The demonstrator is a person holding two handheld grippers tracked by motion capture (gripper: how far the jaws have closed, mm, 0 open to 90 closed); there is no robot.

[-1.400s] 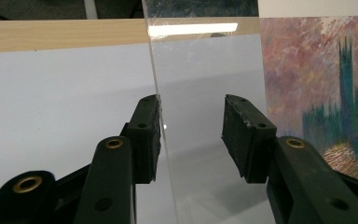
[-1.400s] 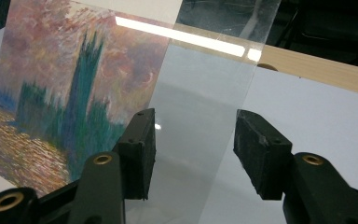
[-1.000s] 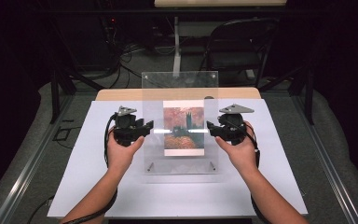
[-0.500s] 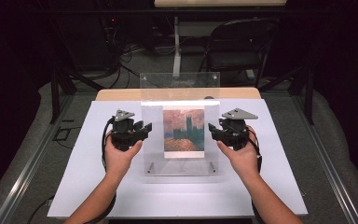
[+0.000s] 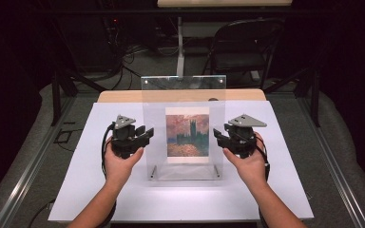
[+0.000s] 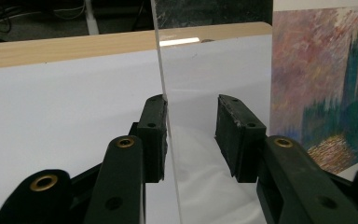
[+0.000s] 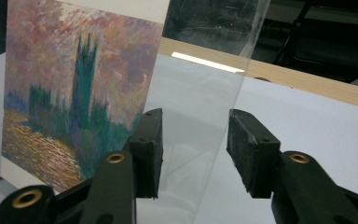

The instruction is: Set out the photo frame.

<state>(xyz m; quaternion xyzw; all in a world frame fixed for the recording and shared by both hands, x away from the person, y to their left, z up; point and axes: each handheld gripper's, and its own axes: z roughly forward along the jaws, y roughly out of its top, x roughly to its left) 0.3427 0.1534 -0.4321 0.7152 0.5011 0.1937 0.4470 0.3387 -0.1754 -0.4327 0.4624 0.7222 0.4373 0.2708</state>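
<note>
In the high view, a clear acrylic frame (image 5: pixel 184 128) holding a painted print (image 5: pixel 187 135) stood upright near the middle of the white board (image 5: pixel 180 199), closer to its far edge. The left gripper (image 5: pixel 146 134) and right gripper (image 5: pixel 217 136) flanked the frame's two side edges.

In the left gripper view, the jaws had just been closing; the frame's edge (image 6: pixel 168 140) stood between them, touching one pad, the other still apart.

In the right gripper view, the jaws straddled the frame's edge (image 7: pixel 214 135) with gaps showing, not yet clamped.
</note>
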